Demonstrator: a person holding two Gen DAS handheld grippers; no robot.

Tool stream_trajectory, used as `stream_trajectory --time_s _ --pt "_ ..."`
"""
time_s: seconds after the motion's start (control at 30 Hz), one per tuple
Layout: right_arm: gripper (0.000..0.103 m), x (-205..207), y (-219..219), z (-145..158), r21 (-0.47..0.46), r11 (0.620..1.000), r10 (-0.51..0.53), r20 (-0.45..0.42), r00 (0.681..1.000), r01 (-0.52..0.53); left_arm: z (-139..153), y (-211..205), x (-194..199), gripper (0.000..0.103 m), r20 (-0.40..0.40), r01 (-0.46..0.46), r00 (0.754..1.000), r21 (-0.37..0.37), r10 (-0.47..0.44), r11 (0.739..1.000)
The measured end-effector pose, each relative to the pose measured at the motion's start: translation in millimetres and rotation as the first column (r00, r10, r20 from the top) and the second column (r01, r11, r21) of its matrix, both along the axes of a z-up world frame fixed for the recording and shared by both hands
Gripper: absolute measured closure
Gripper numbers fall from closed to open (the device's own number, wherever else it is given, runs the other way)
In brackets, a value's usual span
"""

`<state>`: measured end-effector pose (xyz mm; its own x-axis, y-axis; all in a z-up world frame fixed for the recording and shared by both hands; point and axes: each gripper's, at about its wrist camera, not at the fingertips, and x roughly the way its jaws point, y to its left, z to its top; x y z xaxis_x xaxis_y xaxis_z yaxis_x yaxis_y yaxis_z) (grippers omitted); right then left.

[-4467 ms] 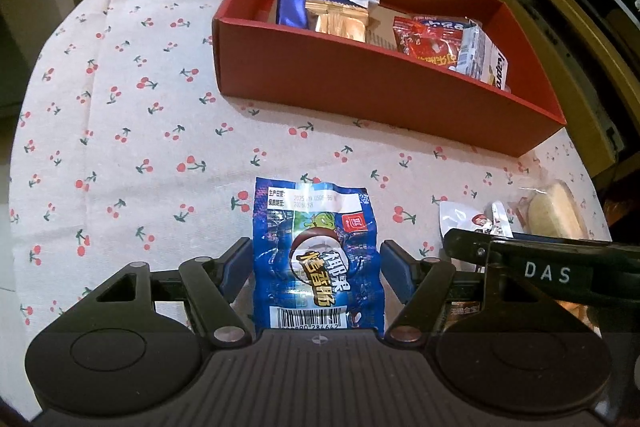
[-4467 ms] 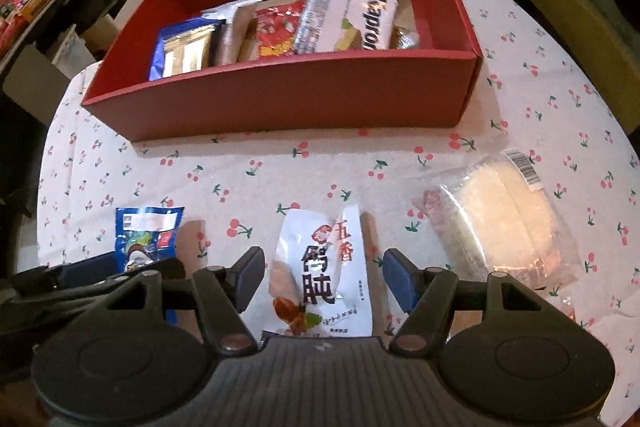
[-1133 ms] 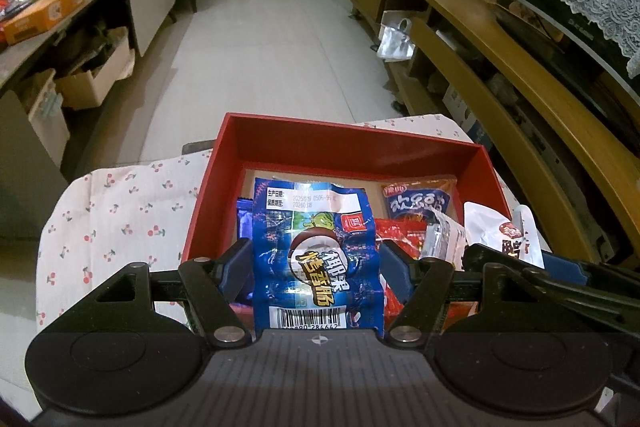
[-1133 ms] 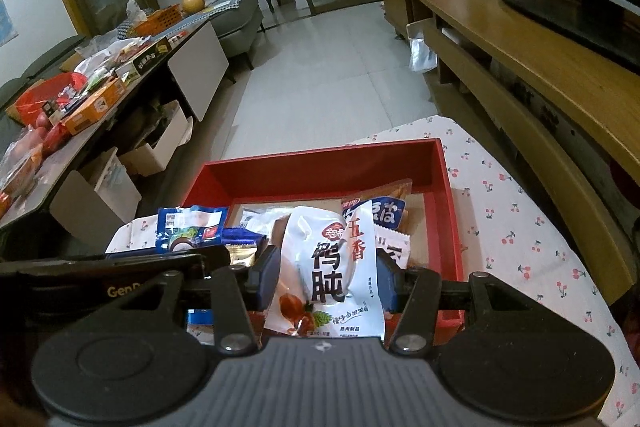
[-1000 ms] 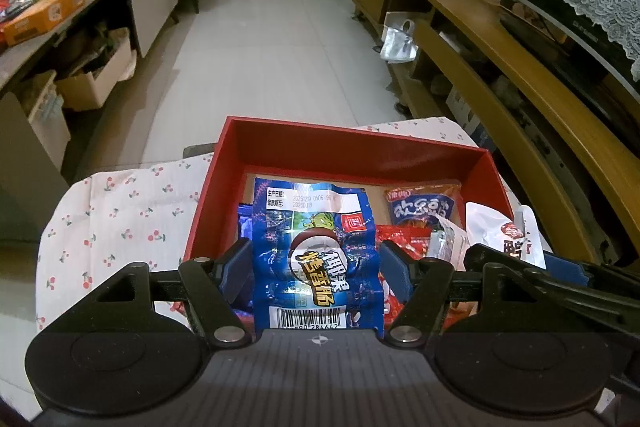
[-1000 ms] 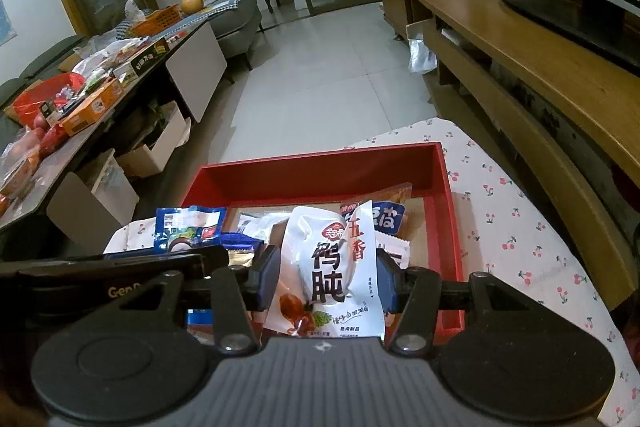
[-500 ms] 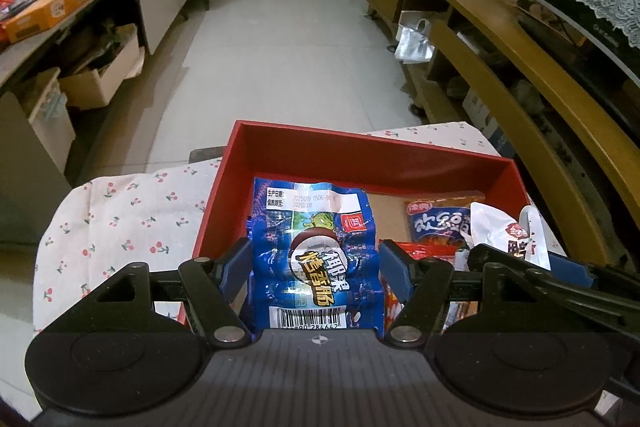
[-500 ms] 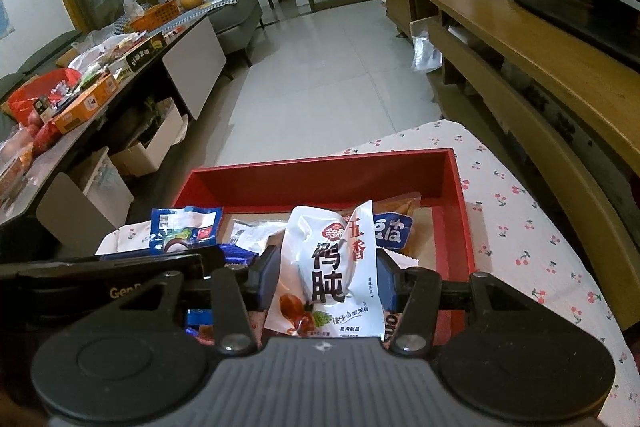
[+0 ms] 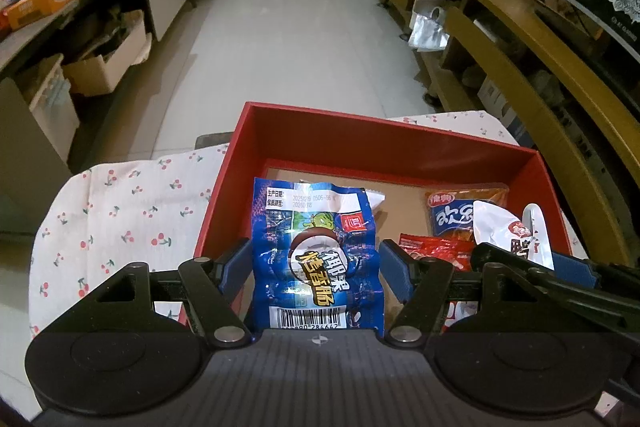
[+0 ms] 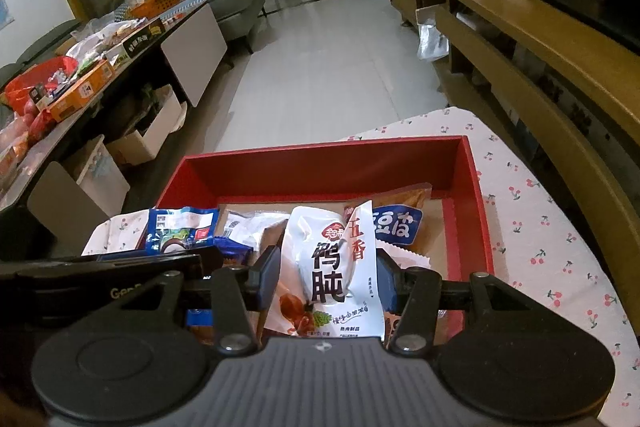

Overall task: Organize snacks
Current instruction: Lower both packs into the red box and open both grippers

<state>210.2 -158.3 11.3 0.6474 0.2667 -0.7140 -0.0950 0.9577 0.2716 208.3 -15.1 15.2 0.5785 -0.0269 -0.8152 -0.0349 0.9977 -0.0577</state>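
Note:
My left gripper (image 9: 316, 267) is shut on a blue snack packet (image 9: 316, 251) and holds it upright over the left part of the red box (image 9: 384, 139). My right gripper (image 10: 326, 275) is shut on a white snack packet (image 10: 332, 267) with black characters, held over the middle of the red box (image 10: 320, 163). Each gripper shows at the edge of the other view: the white packet (image 9: 500, 231) at the right, the blue packet (image 10: 180, 227) at the left. Several snack packets lie in the box, among them a blue-and-orange one (image 10: 396, 223).
The box stands on a table with a cherry-print cloth (image 9: 120, 219). Beyond it is a tiled floor (image 9: 288, 39). A long wooden shelf unit (image 10: 540, 39) runs along the right. A cluttered sideboard (image 10: 92, 55) with cardboard boxes under it is on the left.
Both grippers have sunk a little toward the box with their packets still held. The box now sits larger and lower in both views, and more of its far wall shows.

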Motion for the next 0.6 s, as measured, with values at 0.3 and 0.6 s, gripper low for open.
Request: stream_trajectory --time_s 0.3,0.6 --pt "0.045 6 6 -10 -0.031 0.999 0.003 -0.022 1.000 -0.004 -12 1 1 0.029 -0.028 -0.003 1.000 0.023 0.003 1.000" --pt "0.043 7 10 -14 -0.054 0.998 0.012 -0.026 1.000 -0.013 -17 1 2 0.029 -0.041 -0.002 0.999 0.031 0.003 1.000"
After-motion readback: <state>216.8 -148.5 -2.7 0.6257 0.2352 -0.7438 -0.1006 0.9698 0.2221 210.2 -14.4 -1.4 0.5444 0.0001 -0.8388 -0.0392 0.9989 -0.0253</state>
